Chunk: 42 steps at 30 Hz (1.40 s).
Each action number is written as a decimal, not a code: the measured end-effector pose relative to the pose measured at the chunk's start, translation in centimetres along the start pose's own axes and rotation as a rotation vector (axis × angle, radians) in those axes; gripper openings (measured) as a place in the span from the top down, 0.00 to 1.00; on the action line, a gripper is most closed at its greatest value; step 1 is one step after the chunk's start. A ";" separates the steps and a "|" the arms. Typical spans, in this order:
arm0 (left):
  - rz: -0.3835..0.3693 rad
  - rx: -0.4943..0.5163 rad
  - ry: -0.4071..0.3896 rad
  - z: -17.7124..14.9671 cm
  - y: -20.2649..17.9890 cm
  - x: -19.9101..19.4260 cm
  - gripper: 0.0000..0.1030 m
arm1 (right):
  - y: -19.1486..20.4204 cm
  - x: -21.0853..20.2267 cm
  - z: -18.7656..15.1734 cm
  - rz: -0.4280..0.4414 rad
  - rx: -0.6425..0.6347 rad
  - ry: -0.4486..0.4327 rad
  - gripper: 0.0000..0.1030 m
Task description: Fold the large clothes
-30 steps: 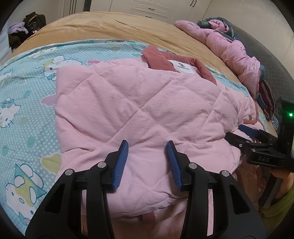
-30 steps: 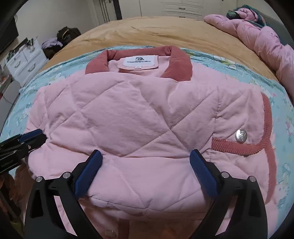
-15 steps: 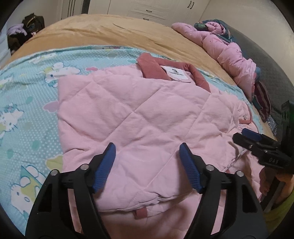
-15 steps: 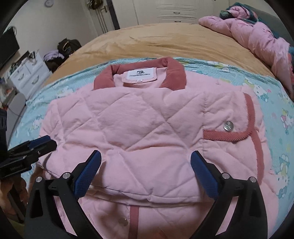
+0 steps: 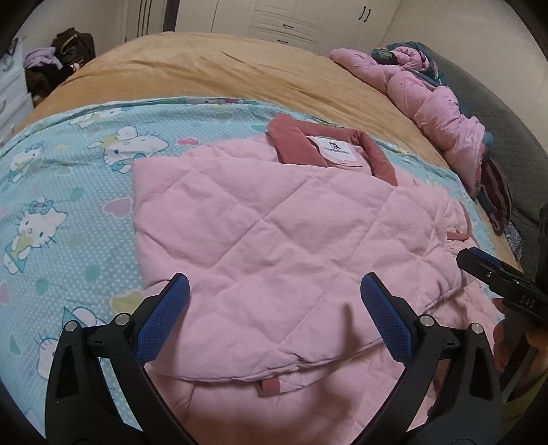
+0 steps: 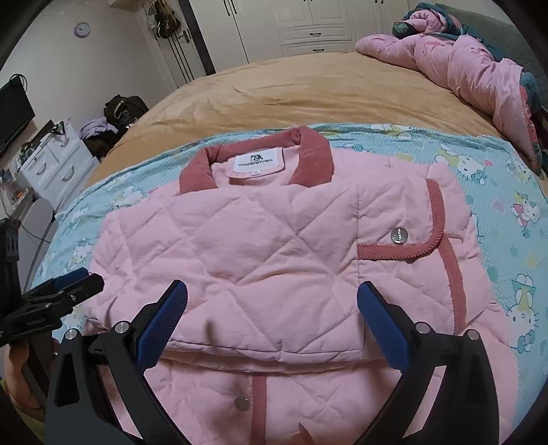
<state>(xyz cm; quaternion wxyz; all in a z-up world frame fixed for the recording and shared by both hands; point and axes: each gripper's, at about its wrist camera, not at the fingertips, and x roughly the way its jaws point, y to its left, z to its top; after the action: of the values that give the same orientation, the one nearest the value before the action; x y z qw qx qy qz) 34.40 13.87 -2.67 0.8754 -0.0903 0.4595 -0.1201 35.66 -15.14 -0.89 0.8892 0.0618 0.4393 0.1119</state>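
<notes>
A pink quilted jacket (image 5: 274, 239) with a dusty-red collar (image 5: 294, 143) lies folded on a blue cartoon-print sheet (image 5: 68, 178). Its lower part is doubled up over the body. In the right wrist view the jacket (image 6: 260, 260) shows its collar (image 6: 257, 161), a white label and a snap-buttoned pocket flap (image 6: 399, 239). My left gripper (image 5: 274, 318) hovers above the folded near edge, its jaws opening wide with no cloth pressed between the pads. My right gripper (image 6: 272, 318) is open above the same fold, holding nothing.
A tan blanket (image 5: 239, 75) covers the far half of the bed. A bunched pink duvet (image 6: 462, 65) lies along the right side. White wardrobes (image 6: 308, 24) stand behind; a white drawer unit (image 6: 54, 164) and dark bags (image 6: 123, 109) sit at the left.
The left gripper's jaws spread from a narrow gap to wide and let go of the fold. Both grippers rose and drew back, so more of the jacket and bed shows.
</notes>
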 end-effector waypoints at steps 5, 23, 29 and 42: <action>0.002 0.002 -0.025 0.2 -0.4 -1.4 0.09 | 0.3 -1.1 0.1 -0.003 -0.009 -0.020 0.04; 0.013 0.070 -0.131 0.5 -2.5 -6.9 0.09 | 1.5 -5.8 -0.3 0.006 0.000 -0.092 0.04; 0.001 0.082 -0.162 0.5 -3.0 -8.4 0.09 | 1.5 -7.5 -0.6 0.002 0.001 -0.117 0.04; -0.019 0.084 -0.232 0.3 -3.4 -11.5 0.09 | 1.5 -11.4 -1.7 -0.018 -0.006 -0.162 0.04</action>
<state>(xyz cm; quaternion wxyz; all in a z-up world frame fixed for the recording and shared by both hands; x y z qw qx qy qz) 27.92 14.01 7.44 0.9246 -0.0712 0.3487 -0.1361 27.43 -16.51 7.13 0.9230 0.0639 0.3660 0.0998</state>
